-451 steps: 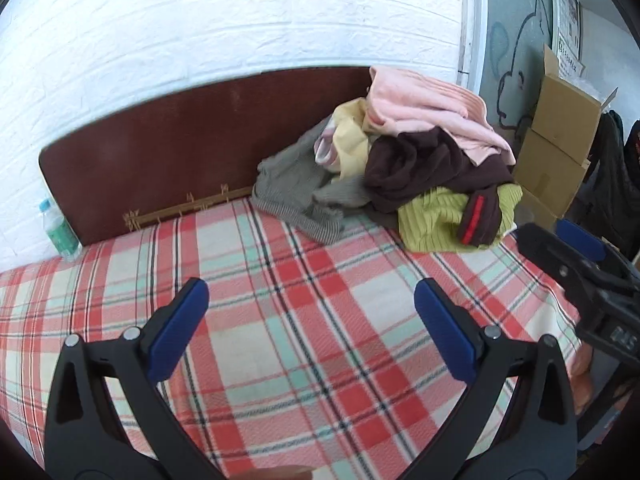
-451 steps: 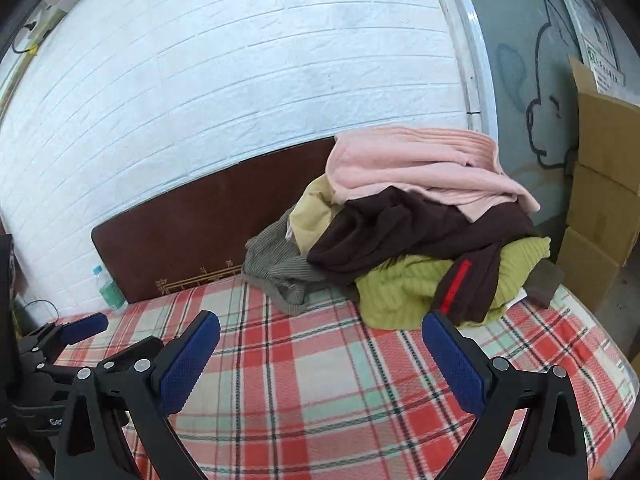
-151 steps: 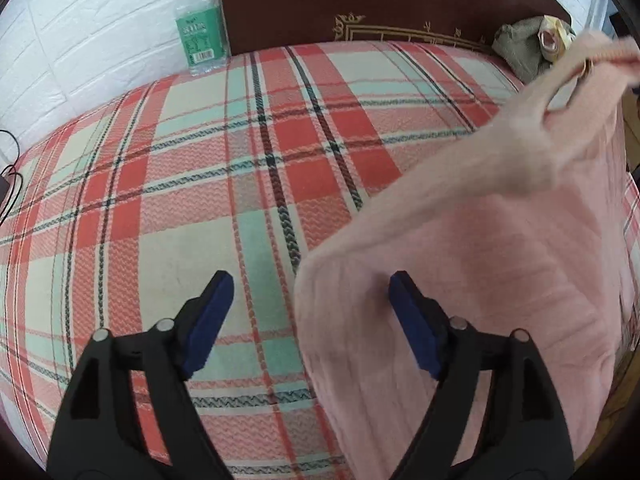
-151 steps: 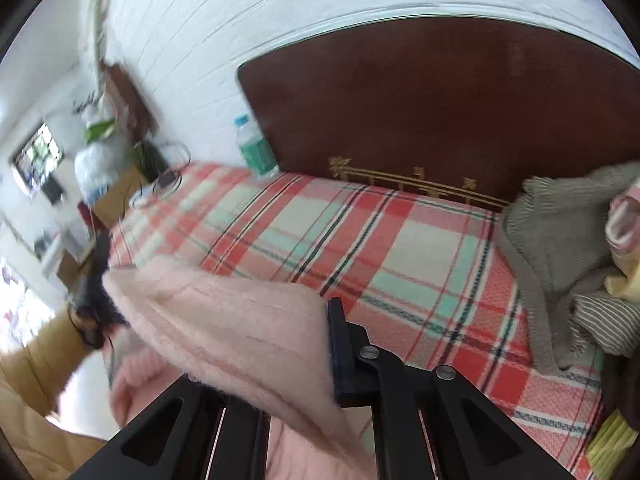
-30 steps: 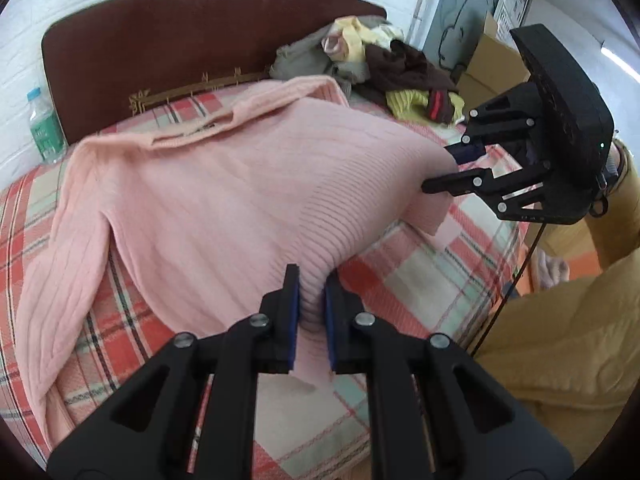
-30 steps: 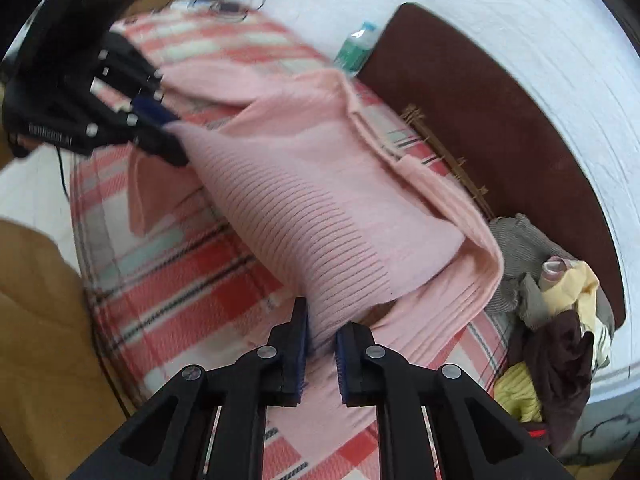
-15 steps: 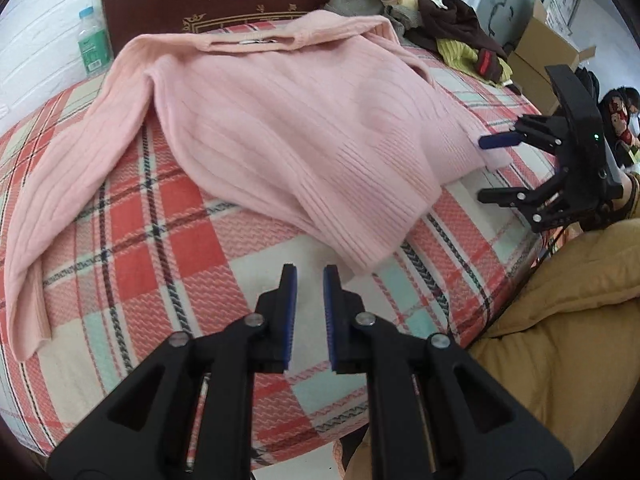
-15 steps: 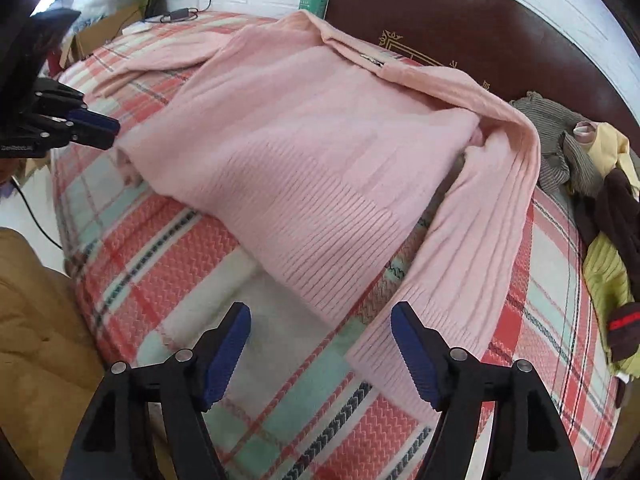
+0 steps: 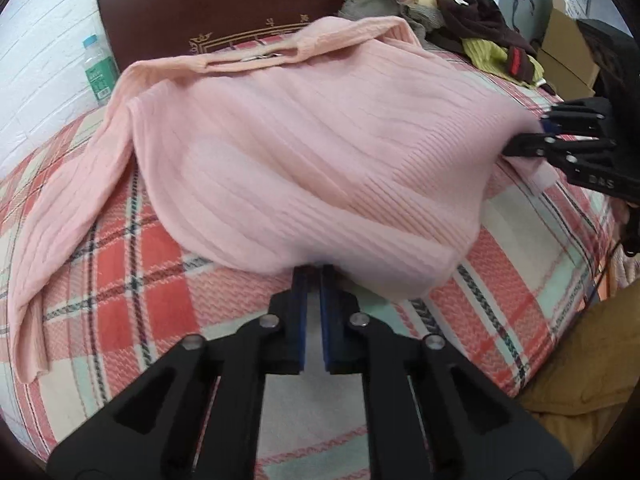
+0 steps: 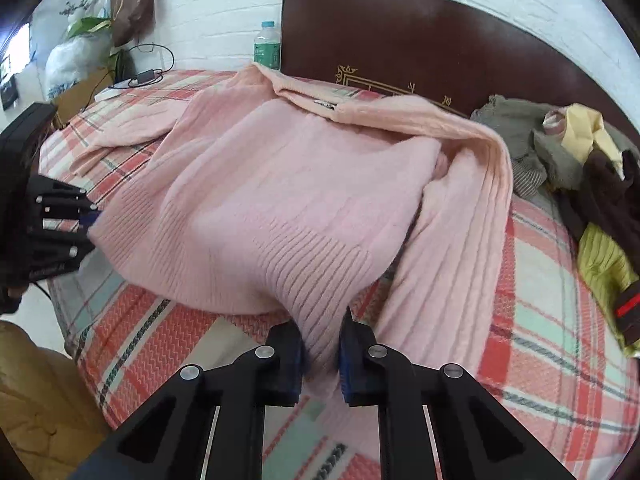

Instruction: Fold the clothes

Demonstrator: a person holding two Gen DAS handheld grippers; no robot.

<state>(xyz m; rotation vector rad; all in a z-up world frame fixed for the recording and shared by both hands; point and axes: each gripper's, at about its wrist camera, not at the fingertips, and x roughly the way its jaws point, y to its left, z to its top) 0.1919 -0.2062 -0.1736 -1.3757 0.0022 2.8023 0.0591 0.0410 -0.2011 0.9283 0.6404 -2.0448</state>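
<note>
Plaid red-and-mint bedspread fills mid-frame under a soft, floppy pink ribbed-knit sweater, best held at its hem, where the closed left gripper and closing right gripper pinch it.

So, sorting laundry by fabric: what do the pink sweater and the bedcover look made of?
Pink sweater: soft, matte rib knit with a slightly fuzzy surface, perhaps wool or acrylic. Bedcover: flat woven cloth, matte, with a herringbone weave in its red, mint and cream plaid; likely cotton, though the fibre is unclear.

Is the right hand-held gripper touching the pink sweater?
Touching. The right wrist view shows the right hand-held gripper closing with the pink sweater's ribbed hem pinched between its pads.
</note>
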